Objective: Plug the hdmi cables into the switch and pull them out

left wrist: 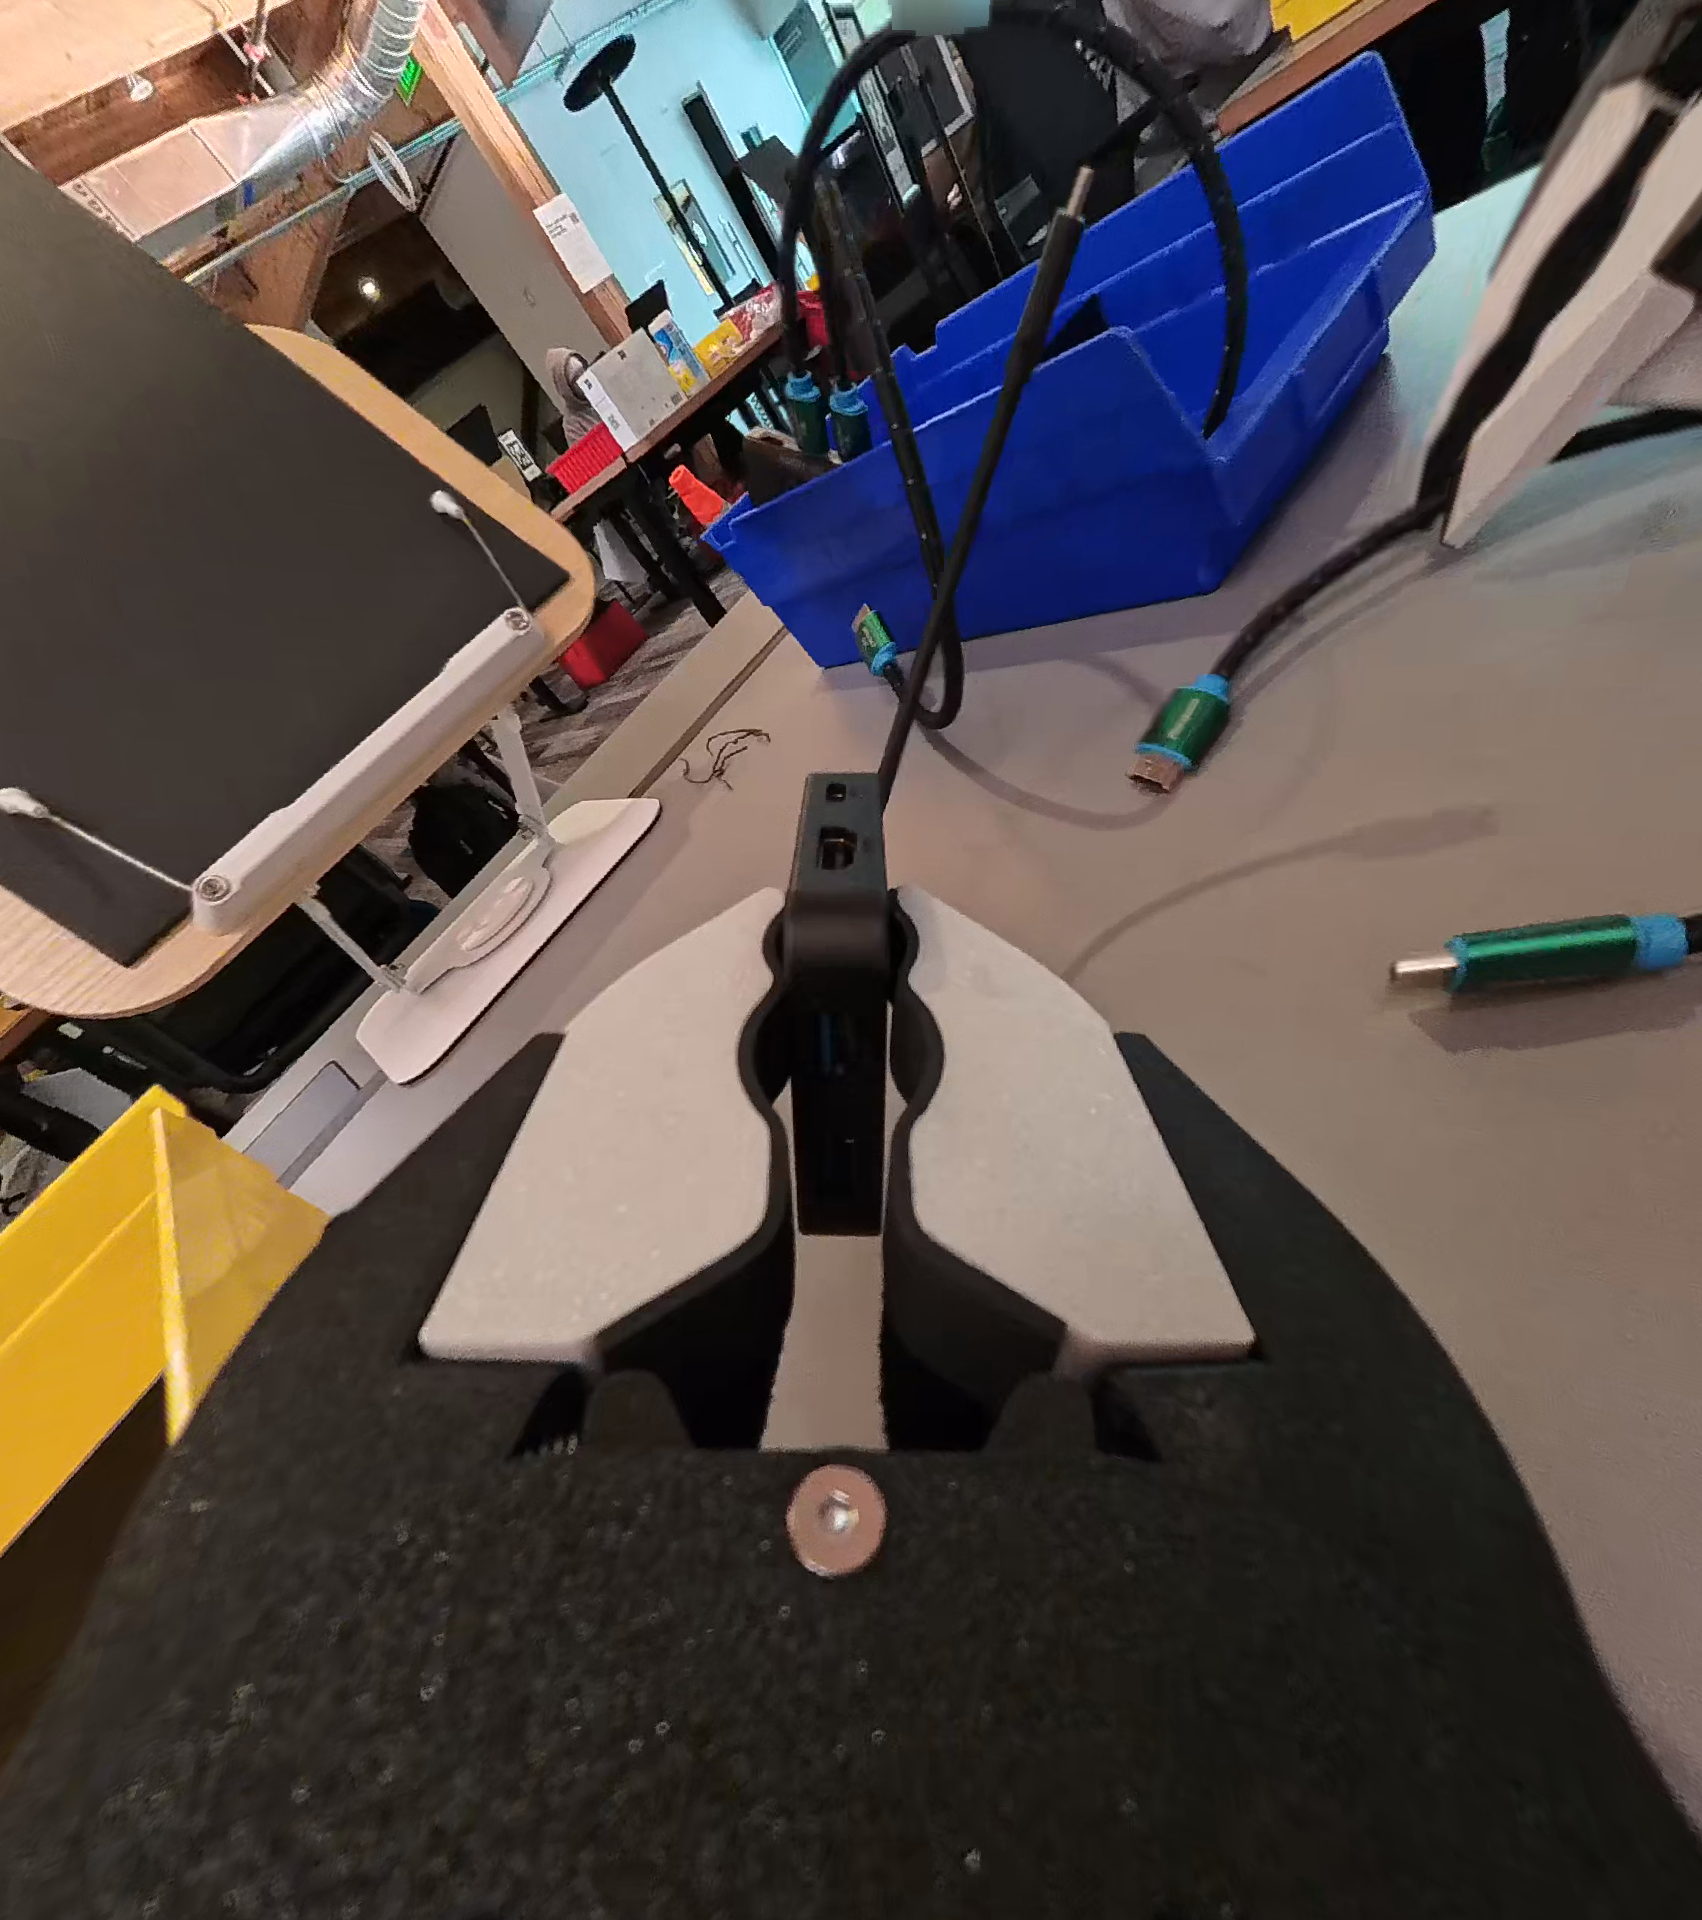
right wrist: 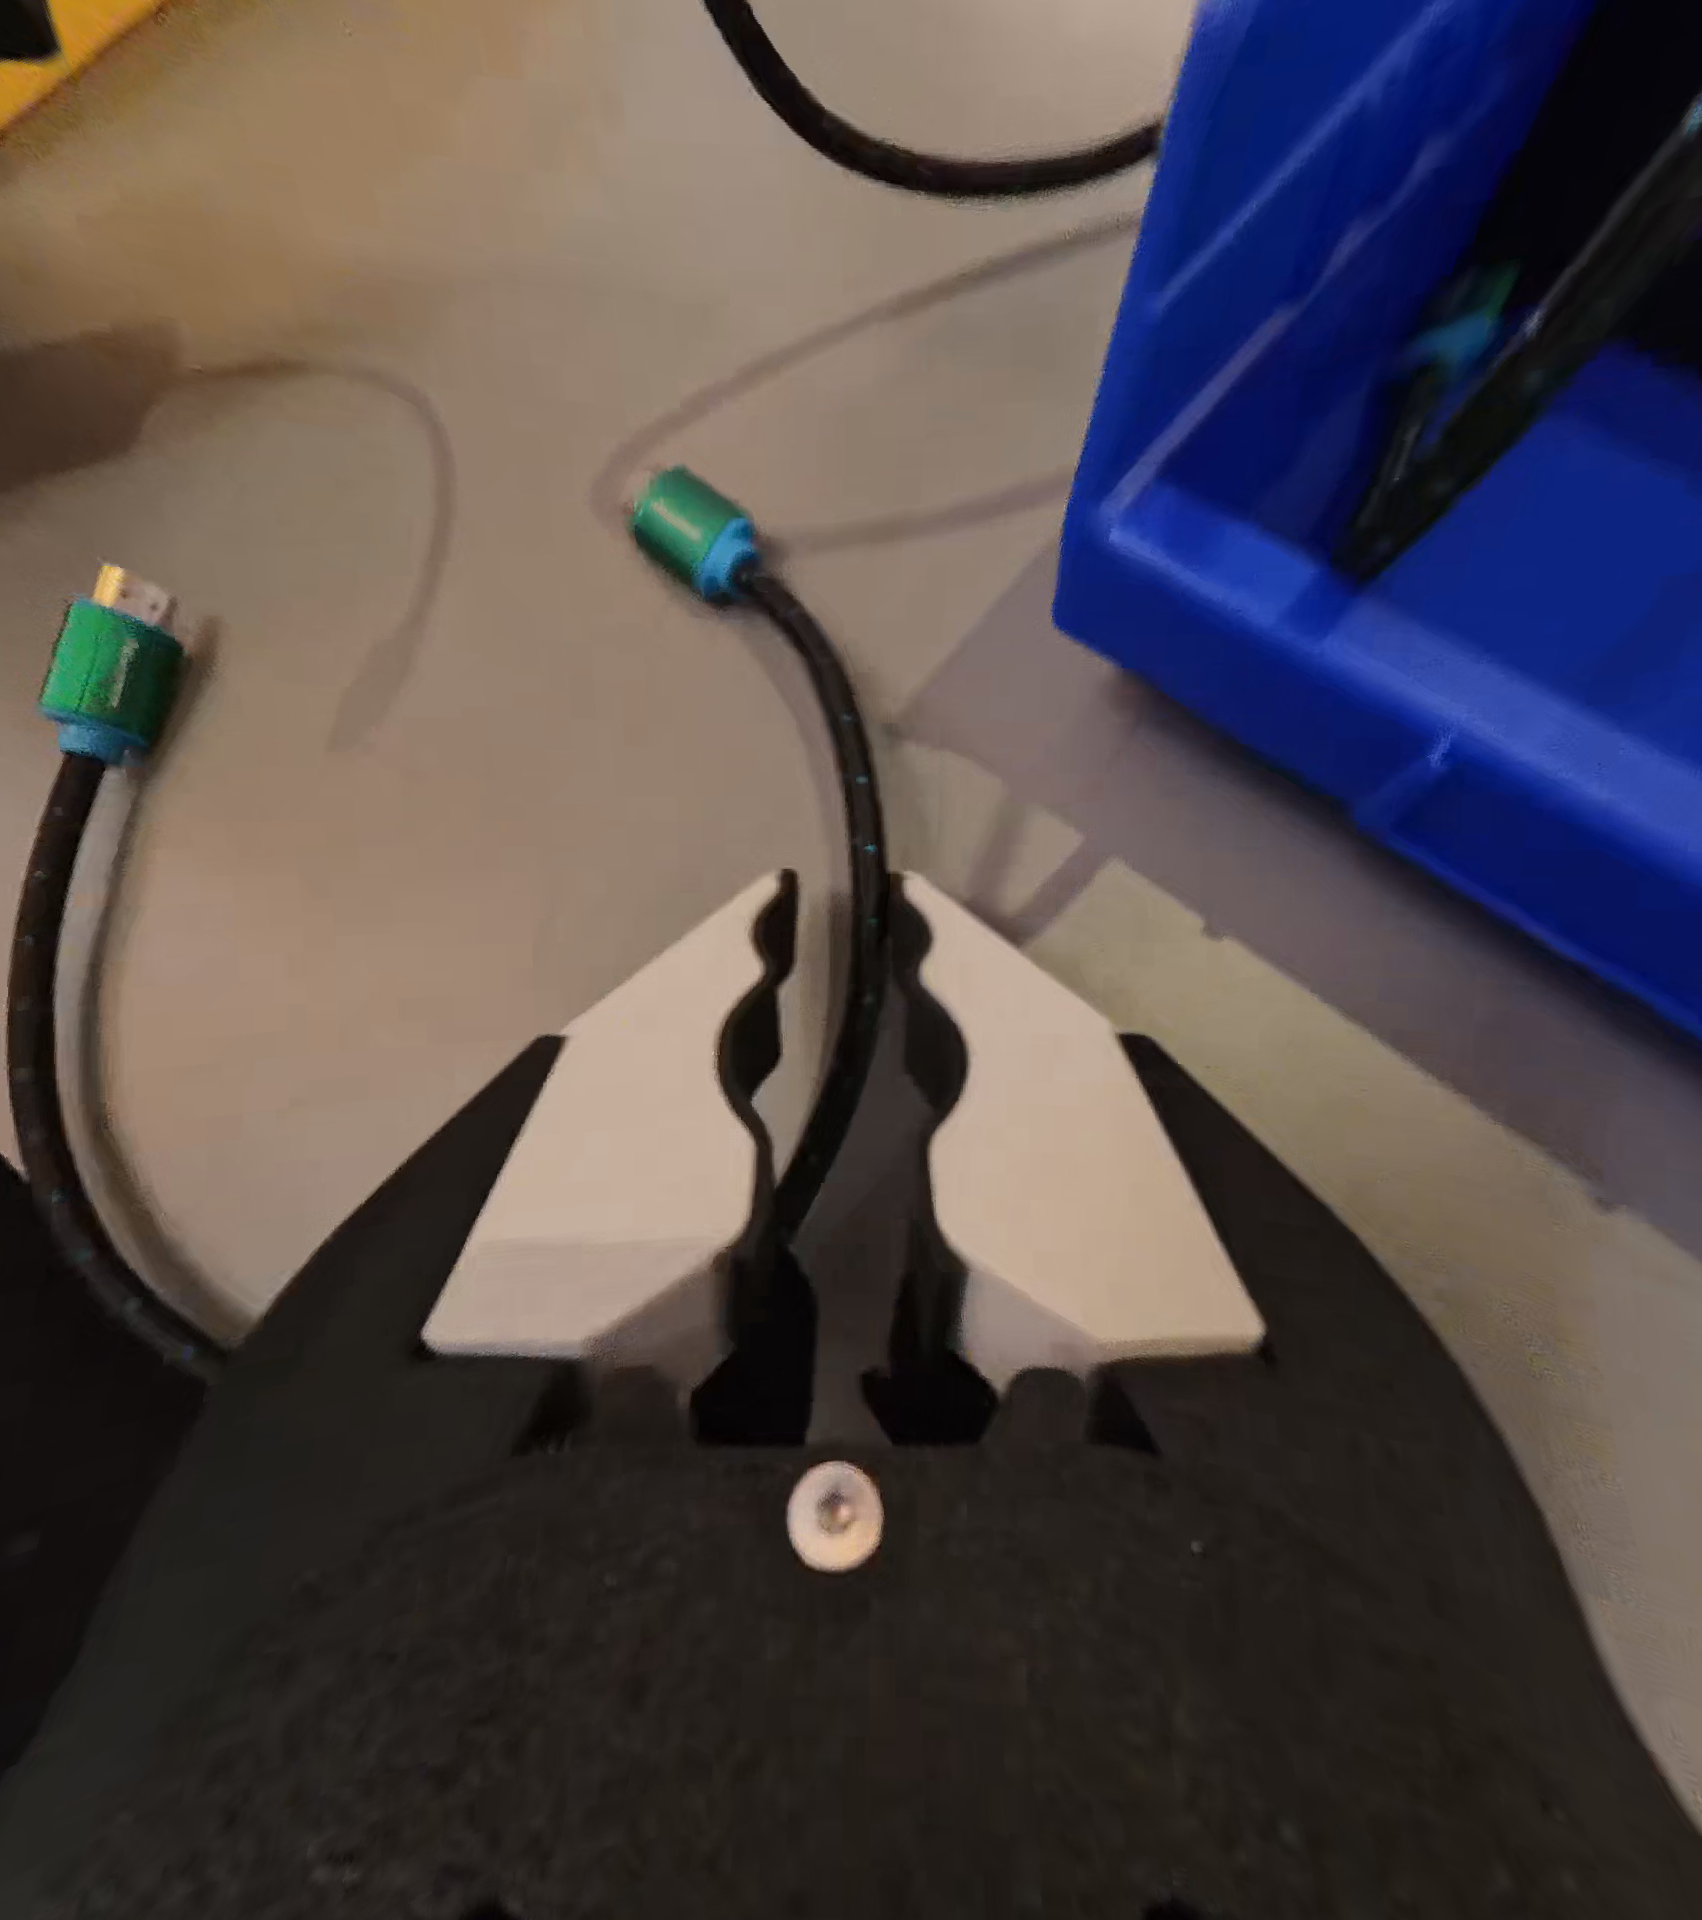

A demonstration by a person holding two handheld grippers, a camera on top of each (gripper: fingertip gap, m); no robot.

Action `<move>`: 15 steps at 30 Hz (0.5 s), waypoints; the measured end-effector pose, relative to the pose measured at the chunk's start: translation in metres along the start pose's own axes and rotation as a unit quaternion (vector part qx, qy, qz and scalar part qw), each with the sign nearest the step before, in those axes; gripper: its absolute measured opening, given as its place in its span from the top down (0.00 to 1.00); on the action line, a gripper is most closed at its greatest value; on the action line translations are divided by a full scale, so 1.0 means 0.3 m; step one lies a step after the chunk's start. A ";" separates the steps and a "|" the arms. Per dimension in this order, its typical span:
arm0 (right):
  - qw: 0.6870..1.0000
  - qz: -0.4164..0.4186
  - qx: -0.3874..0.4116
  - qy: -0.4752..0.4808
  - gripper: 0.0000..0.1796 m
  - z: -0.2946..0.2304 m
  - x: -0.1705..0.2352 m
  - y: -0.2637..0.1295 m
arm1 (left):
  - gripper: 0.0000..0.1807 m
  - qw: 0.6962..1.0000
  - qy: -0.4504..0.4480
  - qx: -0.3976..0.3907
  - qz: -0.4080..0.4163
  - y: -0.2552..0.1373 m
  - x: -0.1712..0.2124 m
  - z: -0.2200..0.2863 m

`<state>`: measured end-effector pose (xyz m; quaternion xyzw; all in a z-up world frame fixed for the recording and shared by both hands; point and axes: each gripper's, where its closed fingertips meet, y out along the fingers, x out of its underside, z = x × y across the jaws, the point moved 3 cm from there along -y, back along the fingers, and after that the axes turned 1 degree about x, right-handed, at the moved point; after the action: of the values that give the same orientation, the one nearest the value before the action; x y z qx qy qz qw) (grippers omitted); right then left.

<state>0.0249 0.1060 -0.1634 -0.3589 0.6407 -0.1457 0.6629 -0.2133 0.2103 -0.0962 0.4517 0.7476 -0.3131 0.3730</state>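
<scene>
The left gripper (left wrist: 839,935) is clamping the black switch (left wrist: 842,883) between its fingers. The right gripper's (right wrist: 842,914) narrowly parted fingers are straddling a cable (right wrist: 852,790) beside the blue bin (right wrist: 1449,644).

Right gripper (right wrist: 839,894) jaws parted around HDMI cable (right wrist: 852,831), beside blue bin (right wrist: 1449,665)

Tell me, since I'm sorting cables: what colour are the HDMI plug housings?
Green HDMI plug housings with light blue collars, clearest in the right wrist view.

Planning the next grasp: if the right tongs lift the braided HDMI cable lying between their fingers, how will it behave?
The braided HDMI cable probably bends rather than flops: it holds a smooth arc. Its green plug would likely droop and swing. The right tongs look open around it.
</scene>
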 end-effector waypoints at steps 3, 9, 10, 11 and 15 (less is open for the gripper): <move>0.999 0.016 0.012 0.026 0.96 0.026 -0.030 -0.018 | 0.92 1.000 -0.014 -0.016 0.005 -0.010 -0.003 -0.028; 0.906 0.267 0.235 -0.229 0.97 -0.111 -0.368 -0.340 | 0.92 0.997 -0.033 -0.074 0.007 -0.042 -0.014 -0.101; 0.871 0.270 0.279 -0.302 0.97 -0.169 -0.388 -0.357 | 0.92 0.996 -0.036 -0.078 0.010 -0.046 -0.016 -0.106; 0.838 0.266 0.305 -0.366 0.97 -0.229 -0.393 -0.353 | 0.92 0.996 -0.038 -0.082 0.011 -0.049 -0.017 -0.110; 0.804 0.185 0.226 -0.518 0.97 -0.442 -0.236 -0.182 | 0.92 0.996 -0.040 -0.085 0.006 -0.051 -0.013 -0.112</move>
<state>-0.0967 0.0756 -0.0640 -0.0952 0.2046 0.0467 0.9731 -0.2352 0.2295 -0.0733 0.4099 0.7535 -0.2635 0.4414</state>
